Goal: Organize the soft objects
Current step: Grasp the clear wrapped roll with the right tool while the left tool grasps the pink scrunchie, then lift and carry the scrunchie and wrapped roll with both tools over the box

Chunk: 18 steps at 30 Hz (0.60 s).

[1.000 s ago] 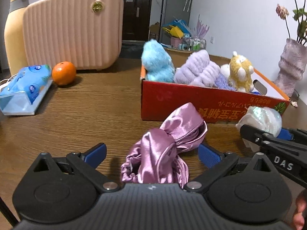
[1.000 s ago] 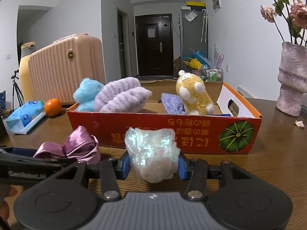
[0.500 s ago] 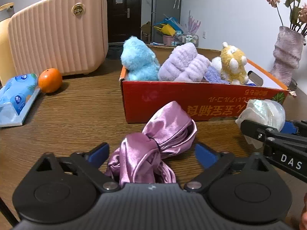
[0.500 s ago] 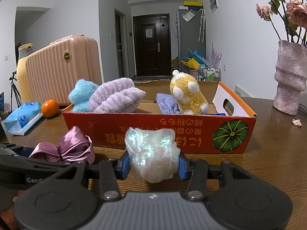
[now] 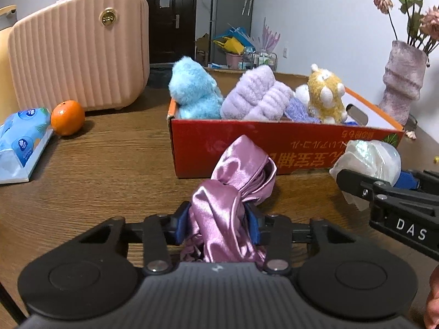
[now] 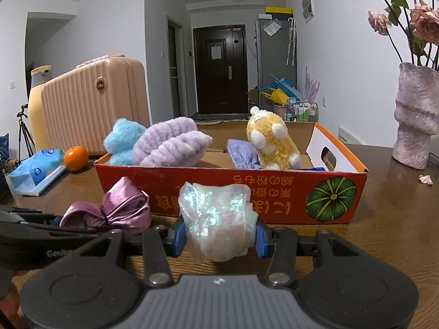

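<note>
My left gripper [image 5: 216,224] is shut on a pink satin scrunchie [image 5: 233,186], just in front of the red cardboard box [image 5: 247,142]. My right gripper [image 6: 218,231] is shut on an iridescent white scrunchie [image 6: 216,216], also in front of the box [image 6: 274,192]. The box holds a blue plush [image 5: 192,93], a lilac fluffy headband [image 5: 255,96], a yellow plush [image 5: 326,96] and a small purple cloth [image 6: 242,157]. The pink scrunchie also shows in the right wrist view [image 6: 115,208], and the white one in the left wrist view [image 5: 370,159].
On the wooden table [image 5: 96,170] stand a pink suitcase [image 5: 79,49], an orange [image 5: 67,117], a blue tissue pack [image 5: 20,134] at the left, and a vase with flowers [image 6: 414,118] at the right.
My left gripper has shut on the pink scrunchie; it was open around it before. My right gripper still holds the white scrunchie, almost unmoved.
</note>
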Available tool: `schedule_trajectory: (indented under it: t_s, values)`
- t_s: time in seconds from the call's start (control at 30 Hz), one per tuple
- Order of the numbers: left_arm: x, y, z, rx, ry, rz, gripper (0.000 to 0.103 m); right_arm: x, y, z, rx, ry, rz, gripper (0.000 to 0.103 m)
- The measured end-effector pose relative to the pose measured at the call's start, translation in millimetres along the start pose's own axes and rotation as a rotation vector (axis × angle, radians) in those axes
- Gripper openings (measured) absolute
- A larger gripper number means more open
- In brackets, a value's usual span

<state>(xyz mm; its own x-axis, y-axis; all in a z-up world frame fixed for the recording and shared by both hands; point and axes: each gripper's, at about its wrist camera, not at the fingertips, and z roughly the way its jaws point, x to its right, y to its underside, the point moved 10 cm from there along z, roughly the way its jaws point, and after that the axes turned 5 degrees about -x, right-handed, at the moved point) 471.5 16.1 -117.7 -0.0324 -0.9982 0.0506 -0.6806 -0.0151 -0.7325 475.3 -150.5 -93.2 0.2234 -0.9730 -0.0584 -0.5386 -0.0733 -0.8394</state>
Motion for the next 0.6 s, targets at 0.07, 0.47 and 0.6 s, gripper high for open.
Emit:
schedule_trajectory:
  t_s: [0.07, 0.47, 0.6]
  values:
    - [-1.4, -2.5, -4.2, 0.017, 0.003, -0.008, 0.041, -0.4, -1.2, -1.8, 0.009, -0.004, 0.001, 0.047]
    - [1.2, -23.3, -40.1, 0.144, 0.033, -0.022, 0.037, -1.5, -16.1, -18.2, 0.085, -0.043, 0.018, 0.047]
    - [4.1, -31.8, -52.2, 0.179, 0.063, -0.033, 0.025, -1.4, -24.0, -23.6, 0.117, -0.05, 0.023, 0.047]
